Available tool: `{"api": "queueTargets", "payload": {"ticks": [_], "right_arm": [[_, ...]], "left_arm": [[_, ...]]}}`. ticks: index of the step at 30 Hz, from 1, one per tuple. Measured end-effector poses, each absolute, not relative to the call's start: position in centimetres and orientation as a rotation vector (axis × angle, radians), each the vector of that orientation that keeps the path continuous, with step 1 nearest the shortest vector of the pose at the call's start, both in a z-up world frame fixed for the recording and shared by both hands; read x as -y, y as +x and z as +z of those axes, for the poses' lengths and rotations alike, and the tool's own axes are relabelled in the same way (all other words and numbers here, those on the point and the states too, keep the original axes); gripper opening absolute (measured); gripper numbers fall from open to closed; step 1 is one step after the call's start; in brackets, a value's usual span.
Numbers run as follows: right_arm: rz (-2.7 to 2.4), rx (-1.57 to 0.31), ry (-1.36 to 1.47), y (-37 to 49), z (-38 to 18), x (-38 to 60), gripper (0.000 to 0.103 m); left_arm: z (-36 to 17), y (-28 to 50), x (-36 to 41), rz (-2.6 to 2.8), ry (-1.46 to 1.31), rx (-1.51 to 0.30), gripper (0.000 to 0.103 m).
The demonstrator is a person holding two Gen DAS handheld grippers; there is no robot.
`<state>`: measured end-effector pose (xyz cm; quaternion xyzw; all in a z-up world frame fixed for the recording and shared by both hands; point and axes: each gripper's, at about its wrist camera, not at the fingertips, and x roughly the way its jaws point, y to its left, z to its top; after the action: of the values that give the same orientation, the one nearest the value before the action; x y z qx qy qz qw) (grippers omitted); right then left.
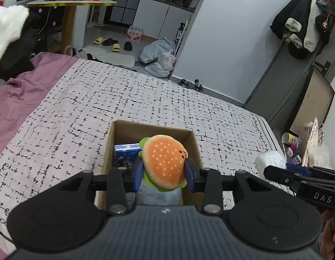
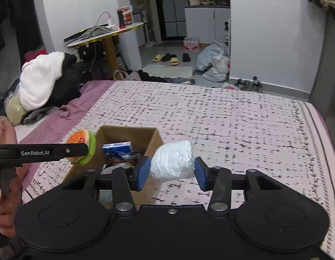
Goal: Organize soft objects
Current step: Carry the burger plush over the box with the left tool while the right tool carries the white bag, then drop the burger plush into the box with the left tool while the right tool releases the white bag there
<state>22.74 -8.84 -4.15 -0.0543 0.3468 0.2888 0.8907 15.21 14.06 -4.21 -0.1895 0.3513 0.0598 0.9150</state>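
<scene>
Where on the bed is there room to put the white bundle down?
Bare quilt lies beyond and to the right of the cardboard box, up to the bed's far edge. The box's inside is crowded with a blue packet; the left side is heaped with clothes on the purple sheet.

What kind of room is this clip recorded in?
Most likely a lived-in bedroom of a small flat: a bed fills the foreground, clothes hang by the wall, and slippers lie on the floor beyond.
</scene>
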Motion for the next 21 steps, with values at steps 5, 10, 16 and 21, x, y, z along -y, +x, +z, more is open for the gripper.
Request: {"api": "queueTargets", "payload": {"ticks": [5, 10, 16, 21], "right_arm": [[0.636, -0.726, -0.115, 22.1, -4.2, 7.2, 0.044], [0.661, -0.731, -0.112, 21.7, -4.0, 6.0, 0.044], [0.684, -0.742, -0.101, 21.3, -4.0, 4.8, 0.044], [0.698, -0.754, -0.101, 21.1, -4.2, 3.6, 0.044]], "left_arm": [[-4.1, 14.7, -14.7, 0.105, -0.39, -0.734, 0.039], [-3.8, 14.3, -14.7, 0.068, -0.387, -0.742, 0.041], [-3.6, 14.1, -14.9, 0.069, -0.403, -0.746, 0.044], [-3.3, 13.8, -15.4, 0.07, -0.424, -0.737, 0.05]]}}
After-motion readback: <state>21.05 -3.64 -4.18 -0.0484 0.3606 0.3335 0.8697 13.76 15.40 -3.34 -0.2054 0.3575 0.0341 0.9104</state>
